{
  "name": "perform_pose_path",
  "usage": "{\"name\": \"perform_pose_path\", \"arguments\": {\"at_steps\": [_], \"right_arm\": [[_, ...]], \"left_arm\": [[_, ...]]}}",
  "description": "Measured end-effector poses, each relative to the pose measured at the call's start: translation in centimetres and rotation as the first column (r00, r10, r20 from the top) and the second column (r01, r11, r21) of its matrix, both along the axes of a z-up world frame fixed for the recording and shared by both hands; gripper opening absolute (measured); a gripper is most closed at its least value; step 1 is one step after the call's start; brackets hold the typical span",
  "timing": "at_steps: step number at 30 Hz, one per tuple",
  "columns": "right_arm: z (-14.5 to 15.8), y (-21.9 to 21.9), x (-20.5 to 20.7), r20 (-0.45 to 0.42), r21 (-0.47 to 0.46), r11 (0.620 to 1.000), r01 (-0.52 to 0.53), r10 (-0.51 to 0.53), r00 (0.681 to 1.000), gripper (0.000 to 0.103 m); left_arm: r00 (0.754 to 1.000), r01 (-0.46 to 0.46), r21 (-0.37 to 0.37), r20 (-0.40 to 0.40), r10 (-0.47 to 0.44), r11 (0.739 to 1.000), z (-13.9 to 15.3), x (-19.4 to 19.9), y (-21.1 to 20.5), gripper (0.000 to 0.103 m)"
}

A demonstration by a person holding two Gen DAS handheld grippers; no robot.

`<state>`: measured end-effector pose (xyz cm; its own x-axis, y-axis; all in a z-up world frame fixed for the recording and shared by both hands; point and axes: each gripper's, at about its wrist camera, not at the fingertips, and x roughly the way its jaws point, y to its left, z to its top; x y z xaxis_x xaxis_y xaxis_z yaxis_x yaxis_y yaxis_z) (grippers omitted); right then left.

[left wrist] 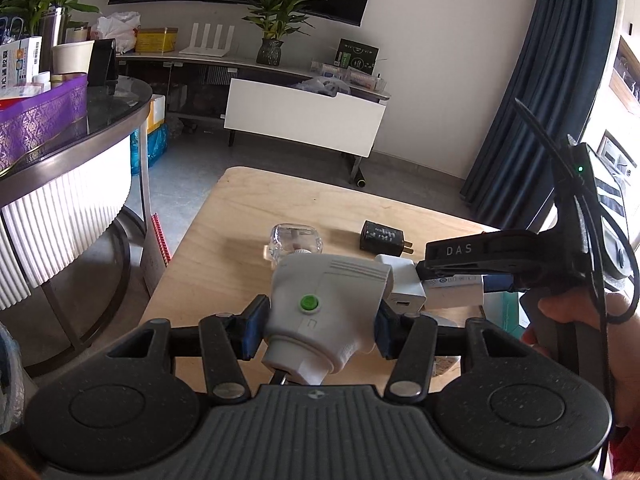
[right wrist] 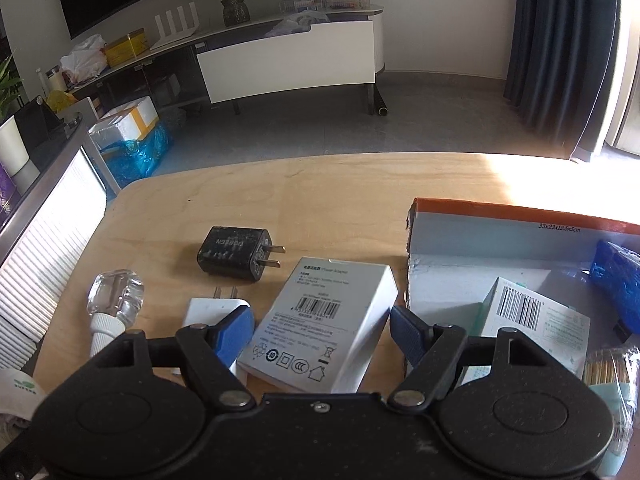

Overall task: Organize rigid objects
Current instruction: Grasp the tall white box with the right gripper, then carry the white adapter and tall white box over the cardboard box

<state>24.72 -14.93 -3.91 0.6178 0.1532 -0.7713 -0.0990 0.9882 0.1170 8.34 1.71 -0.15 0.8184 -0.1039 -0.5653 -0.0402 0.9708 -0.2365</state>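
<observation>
I see the wooden table [right wrist: 340, 196] carrying an open cardboard box [right wrist: 516, 220] at its right end. My right gripper [right wrist: 322, 330] is spread, its blue pads either side of a grey adapter box [right wrist: 320, 320] lying flat just left of the cardboard box, not pressing it. My left gripper [left wrist: 318, 330] is clenched on a grey plug adapter [left wrist: 324, 304], raised above the table.

Left wrist view: sits behind the left gripper [left wrist: 318, 330], looking forward and down across the wooden table [left wrist: 240, 208] toward the TV cabinet [left wrist: 304, 120].
Right wrist view: sits behind the right gripper [right wrist: 322, 334], tilted more steeply, close over the table.
Shared: black charger [left wrist: 382, 237], clear bottle [right wrist: 116, 298], TV cabinet.
</observation>
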Motion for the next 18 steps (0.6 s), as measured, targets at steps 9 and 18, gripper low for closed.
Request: {"name": "perform_pose_path", "arguments": {"at_steps": [9,18], "right_arm": [[-0.4,0.4,-1.3,0.025,-0.07,0.995,-0.07,0.072,0.997,0.032],[2.1,-1.2,-6.4,0.093,0.033,0.987,-0.155,0.151,0.984,0.032]], "left_arm": [[1.0,-0.022,-0.011,-0.001,0.022,1.0,0.0,-0.2,0.4,0.053],[1.0,-0.021,-0.017,0.01,0.021,1.0,0.6,-0.9,-0.1,0.053]]}}
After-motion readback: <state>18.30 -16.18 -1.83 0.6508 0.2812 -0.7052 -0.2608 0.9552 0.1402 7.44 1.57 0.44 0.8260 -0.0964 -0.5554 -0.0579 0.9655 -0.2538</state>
